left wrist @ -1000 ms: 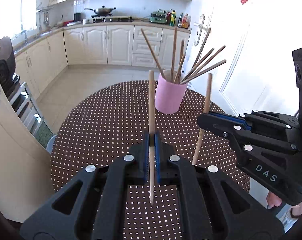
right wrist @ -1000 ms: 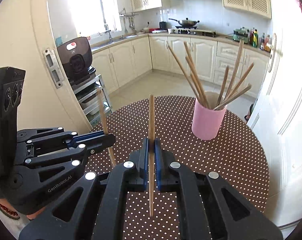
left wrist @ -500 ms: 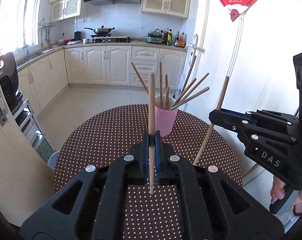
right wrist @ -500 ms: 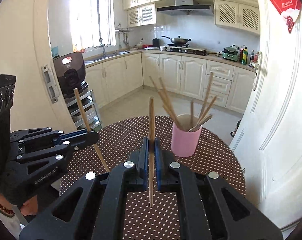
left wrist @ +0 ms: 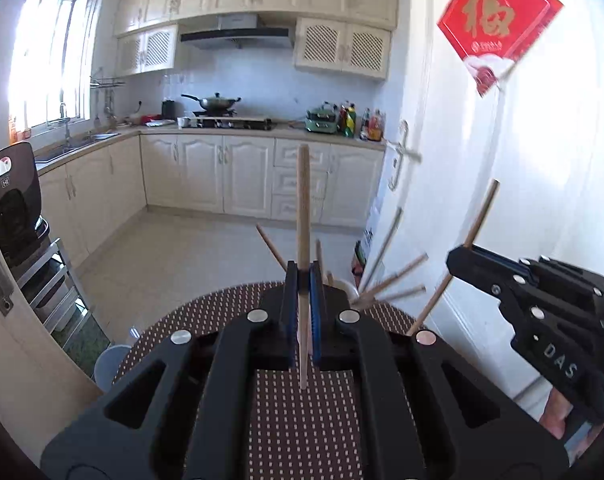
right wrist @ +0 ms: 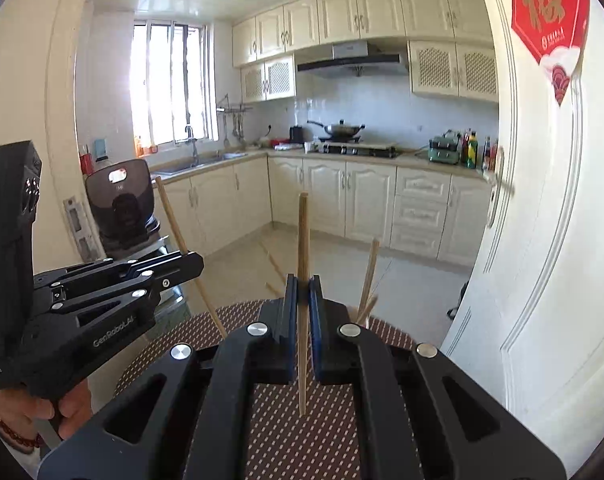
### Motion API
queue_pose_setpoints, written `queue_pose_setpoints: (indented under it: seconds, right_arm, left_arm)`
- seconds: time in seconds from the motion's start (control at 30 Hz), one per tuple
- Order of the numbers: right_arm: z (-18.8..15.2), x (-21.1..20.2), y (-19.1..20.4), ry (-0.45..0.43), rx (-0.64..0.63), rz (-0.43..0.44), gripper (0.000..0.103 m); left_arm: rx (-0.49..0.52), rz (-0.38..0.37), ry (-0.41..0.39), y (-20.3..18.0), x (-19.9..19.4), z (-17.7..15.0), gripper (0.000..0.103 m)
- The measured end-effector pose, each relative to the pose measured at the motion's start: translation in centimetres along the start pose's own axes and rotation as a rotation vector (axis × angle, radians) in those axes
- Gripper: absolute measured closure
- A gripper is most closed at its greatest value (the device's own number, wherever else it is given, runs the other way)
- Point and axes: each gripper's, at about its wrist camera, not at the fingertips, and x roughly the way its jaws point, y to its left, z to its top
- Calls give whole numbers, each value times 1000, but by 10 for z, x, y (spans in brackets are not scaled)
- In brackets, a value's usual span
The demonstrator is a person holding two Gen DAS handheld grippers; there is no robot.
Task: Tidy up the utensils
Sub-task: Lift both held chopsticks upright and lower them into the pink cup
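Observation:
My left gripper (left wrist: 303,280) is shut on an upright wooden chopstick (left wrist: 303,208) above the brown dotted table (left wrist: 206,312). To its right, my right gripper (left wrist: 457,258) is shut on a second chopstick (left wrist: 479,216) that leans to the right. In the right wrist view that chopstick (right wrist: 303,232) stands upright in the right gripper (right wrist: 303,286), and the left gripper (right wrist: 196,258) at the left holds its leaning chopstick (right wrist: 173,216). The pink cup is almost hidden behind the fingers. Several chopsticks (left wrist: 393,280) fan out of it, and chopstick tips (right wrist: 369,276) also show.
A white door with a lever handle (left wrist: 399,158) stands close on the right. A black appliance (left wrist: 12,204) sits on a rack at the left. A person's hand (right wrist: 72,412) holds the left gripper. Kitchen cabinets and open floor lie beyond the table.
Both grippers have risen and tilted upward, each keeping its chopstick. The pink cup has dropped in both views and is now mostly hidden behind the fingers.

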Motion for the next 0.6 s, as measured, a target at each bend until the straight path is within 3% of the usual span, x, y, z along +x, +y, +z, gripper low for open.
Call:
queue_pose_setpoints:
  seconds: [0.27,0.6]
  right_arm:
    - [21,23,-3,-100,-58,-56,98]
    - [25,51,-22,-144,-55,-76,98]
  left_arm:
    - [-25,20,-111,10,24,27,97]
    - [-77,-22,-144,14,65,28,97]
